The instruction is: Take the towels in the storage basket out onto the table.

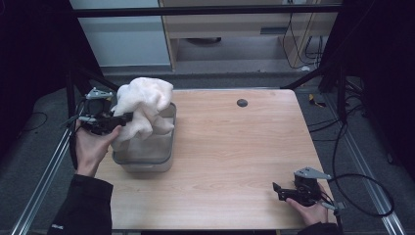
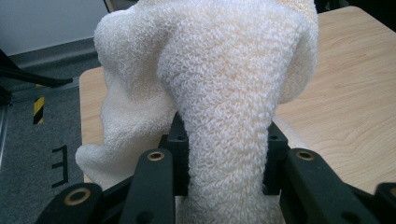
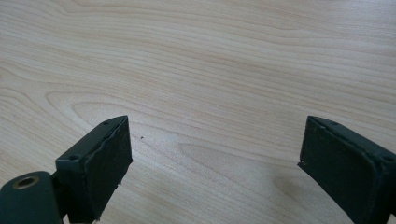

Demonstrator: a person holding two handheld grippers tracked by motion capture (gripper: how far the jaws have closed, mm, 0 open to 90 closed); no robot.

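Observation:
A cream terry towel (image 1: 143, 107) hangs bunched above a clear plastic bin (image 1: 147, 161) at the table's left side, its lower folds inside the bin. My left gripper (image 1: 125, 119) is shut on a fold of that towel (image 2: 224, 116), which rises thick between its jaws in the left gripper view. My right gripper (image 1: 276, 188) rests near the table's front right corner. In the right gripper view my right gripper (image 3: 212, 158) stands open over bare wood, nothing between its jaws.
The wooden table (image 1: 235, 147) has a small dark round hole (image 1: 242, 103) near its back edge. Metal rails run along both sides, and cables lie on the floor at the right (image 1: 362, 196).

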